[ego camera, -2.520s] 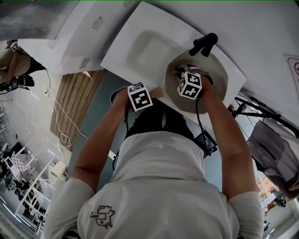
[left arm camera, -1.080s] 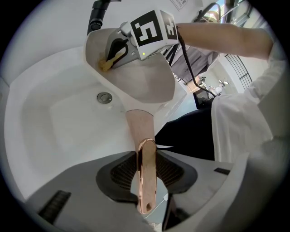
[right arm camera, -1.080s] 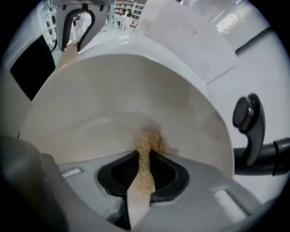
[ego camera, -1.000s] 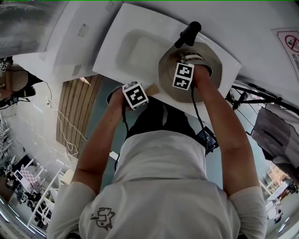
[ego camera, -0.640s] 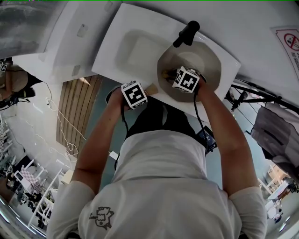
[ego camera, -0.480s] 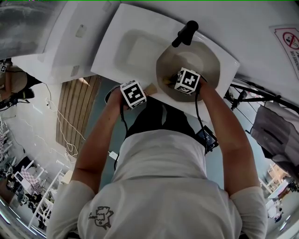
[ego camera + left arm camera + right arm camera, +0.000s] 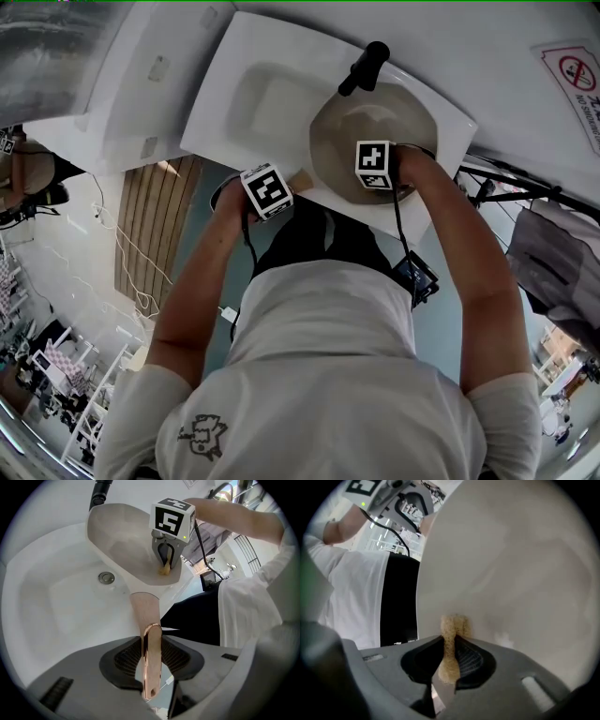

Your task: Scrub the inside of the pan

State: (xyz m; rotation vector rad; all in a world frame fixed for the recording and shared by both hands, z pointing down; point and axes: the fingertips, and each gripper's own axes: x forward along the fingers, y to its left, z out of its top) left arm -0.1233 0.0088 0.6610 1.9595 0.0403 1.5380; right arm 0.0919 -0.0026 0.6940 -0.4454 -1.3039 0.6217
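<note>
Our left tongs [image 7: 151,645] clamp the slim copper-coloured handle [image 7: 145,613] of the pan [image 7: 126,541], pads pressed to both its sides. Our right tongs [image 7: 449,641] pinch a tan sponge [image 7: 453,626] between narrow jaws, its free end against the pan's pale inner surface. The pan sits over the right part of the white sink [image 7: 267,94], its far edge just beside the black tap [image 7: 364,67], with the handle pointing back at us.

We judge the scrubbing step to be in hand: one hand steadies the pan while the other works its near wall. As we read it, the next move calls for a firm hold on the handle while the sponge sweeps across the floor of the pan and up the far wall. It must press hard enough to bite, yet not so hard that the pan slips.

The left gripper view gives what the head view cannot: the sponge tip touching the pan below the right tongs' marker cube [image 7: 172,520], and the sink's drain [image 7: 107,577] beside the pan. The head view shows only the cube over the bowl. The right gripper view alone shows a faint whitish patch [image 7: 504,640] just beside the sponge; we cannot tell whether it is suds or glare.
</note>
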